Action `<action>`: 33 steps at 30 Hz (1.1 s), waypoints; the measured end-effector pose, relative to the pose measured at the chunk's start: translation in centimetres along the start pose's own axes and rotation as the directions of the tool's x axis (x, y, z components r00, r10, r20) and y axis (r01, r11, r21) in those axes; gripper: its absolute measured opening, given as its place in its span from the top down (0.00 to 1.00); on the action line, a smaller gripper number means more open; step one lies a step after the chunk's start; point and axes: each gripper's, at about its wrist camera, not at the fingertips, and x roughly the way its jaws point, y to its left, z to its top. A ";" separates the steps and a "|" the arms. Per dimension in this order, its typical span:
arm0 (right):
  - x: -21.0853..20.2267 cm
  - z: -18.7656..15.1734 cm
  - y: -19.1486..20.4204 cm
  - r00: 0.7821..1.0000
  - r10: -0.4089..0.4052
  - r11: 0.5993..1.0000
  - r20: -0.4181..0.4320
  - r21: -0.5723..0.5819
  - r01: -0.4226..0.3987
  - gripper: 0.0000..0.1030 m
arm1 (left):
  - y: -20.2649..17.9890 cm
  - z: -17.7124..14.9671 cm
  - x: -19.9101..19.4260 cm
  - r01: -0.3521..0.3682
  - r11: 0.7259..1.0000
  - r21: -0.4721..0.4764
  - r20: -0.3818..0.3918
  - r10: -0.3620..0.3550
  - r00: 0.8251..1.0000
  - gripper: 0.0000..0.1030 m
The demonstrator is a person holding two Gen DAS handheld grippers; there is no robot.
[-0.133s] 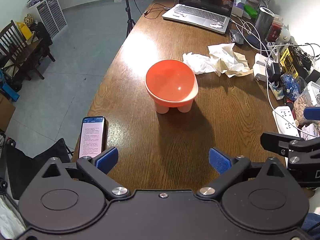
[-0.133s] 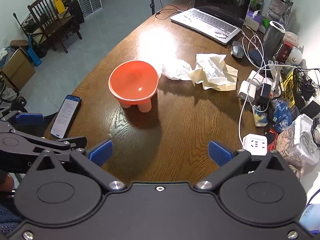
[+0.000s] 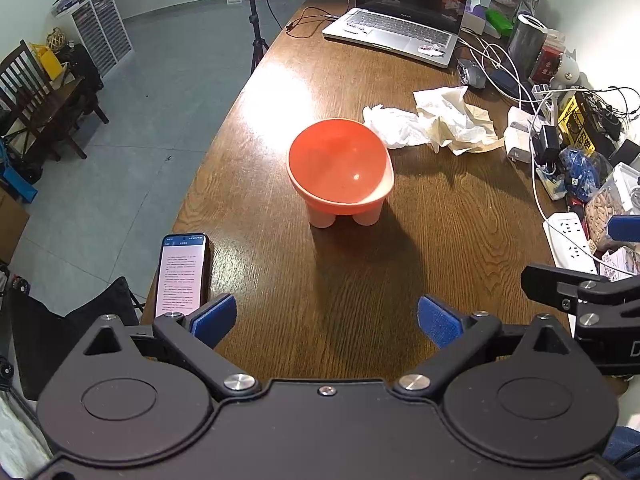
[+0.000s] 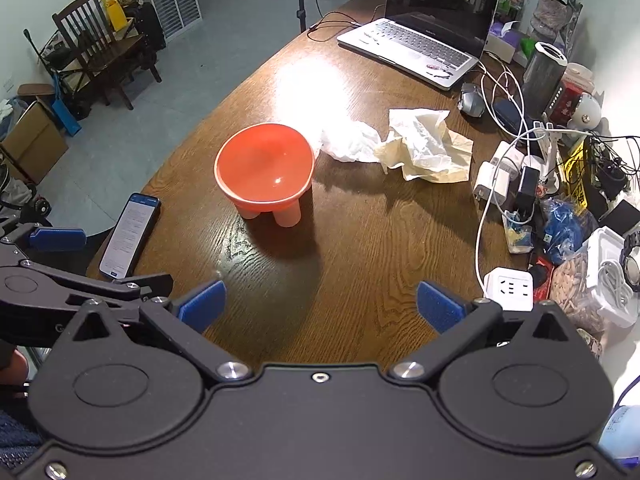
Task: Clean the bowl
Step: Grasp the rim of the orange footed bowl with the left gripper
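Observation:
An orange footed bowl (image 3: 340, 164) stands upright on the wooden table (image 3: 360, 280); it also shows in the right wrist view (image 4: 264, 166). Behind it to the right lie crumpled white and beige tissues (image 3: 436, 122), also in the right wrist view (image 4: 416, 144). My left gripper (image 3: 326, 318) is open and empty, well short of the bowl. My right gripper (image 4: 320, 306) is open and empty, short of the bowl and to its right. Each gripper shows at the edge of the other's view.
A lit phone (image 3: 182, 274) lies at the table's near left edge. An open laptop (image 3: 400, 20) stands at the far end. Cables, chargers, a power strip (image 4: 510, 286) and boxes crowd the right side. Chairs and drawers stand on the floor at left.

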 end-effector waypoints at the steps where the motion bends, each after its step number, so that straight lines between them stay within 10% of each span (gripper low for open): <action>1: 0.0 0.0 0.0 1.000 -0.002 1.000 0.000 -0.002 0.002 0.01 | -0.1 0.8 0.2 -0.009 1.000 0.006 -0.020 0.009 1.000 0.05; 13: 0.5 0.3 0.7 0.999 -0.023 1.000 0.031 -0.005 0.023 0.01 | 1.0 0.4 2.1 0.022 1.000 -0.017 0.040 -0.021 0.999 0.05; 23: 1.8 -0.4 0.6 0.999 -0.048 0.998 0.016 0.053 0.047 0.01 | 2.4 -0.7 13.4 -0.092 0.992 0.088 0.112 0.082 0.990 0.05; 33: 2.3 -0.6 -0.9 0.994 -0.107 0.982 0.029 0.160 0.101 0.00 | 0.3 -1.7 19.9 0.009 0.999 0.045 0.280 -0.021 0.960 0.04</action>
